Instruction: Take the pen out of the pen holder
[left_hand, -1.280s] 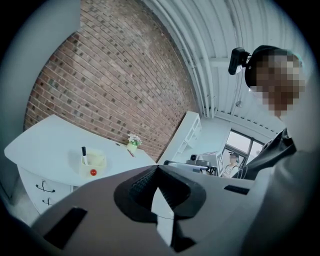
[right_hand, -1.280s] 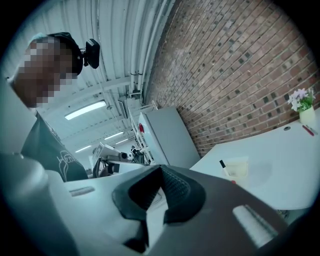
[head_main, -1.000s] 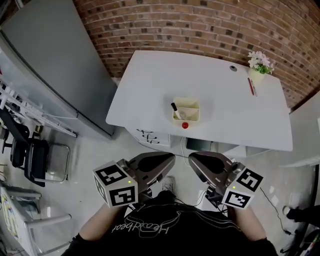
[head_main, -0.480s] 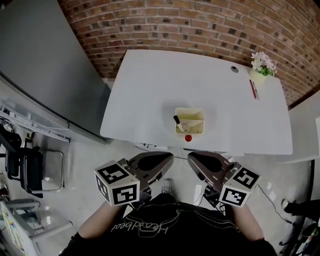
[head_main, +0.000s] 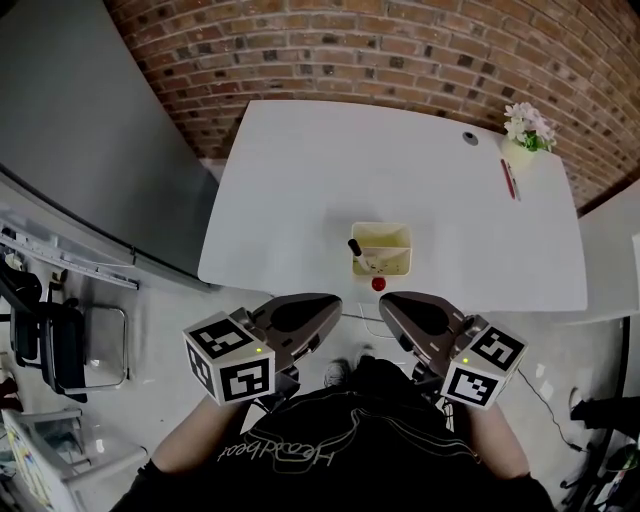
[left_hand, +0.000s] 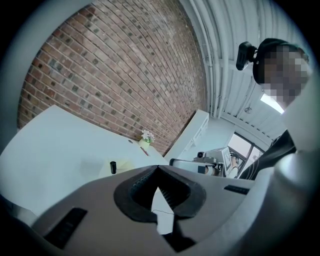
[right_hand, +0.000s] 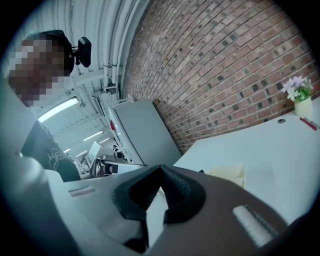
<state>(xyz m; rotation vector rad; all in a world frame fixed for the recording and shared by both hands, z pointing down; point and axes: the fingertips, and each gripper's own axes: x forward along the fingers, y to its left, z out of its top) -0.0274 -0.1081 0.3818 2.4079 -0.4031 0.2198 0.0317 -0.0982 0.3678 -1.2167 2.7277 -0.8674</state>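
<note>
A pale yellow pen holder (head_main: 382, 249) stands near the front edge of the white table (head_main: 300, 190), and a black-capped pen (head_main: 355, 247) leans in its left side. My left gripper (head_main: 335, 301) and right gripper (head_main: 384, 300) hover side by side just short of the table's front edge, both shut with nothing between their tips. In the left gripper view the holder (left_hand: 128, 167) and the pen (left_hand: 113, 166) lie beyond the closed left gripper (left_hand: 158, 167). The right gripper view shows the holder (right_hand: 230, 175) past the right gripper (right_hand: 161, 168).
A small red thing (head_main: 378, 284) sits at the table's front edge below the holder. A flower vase (head_main: 523, 133), a red pen (head_main: 510, 178) and a small round thing (head_main: 468, 137) are at the far right corner. A brick wall (head_main: 400, 50) runs behind the table and a grey cabinet (head_main: 70, 140) stands at left.
Both grippers have come closer to the table's front edge, still shut. The holder now sits nearer in the head view. Nothing on the table has moved.
</note>
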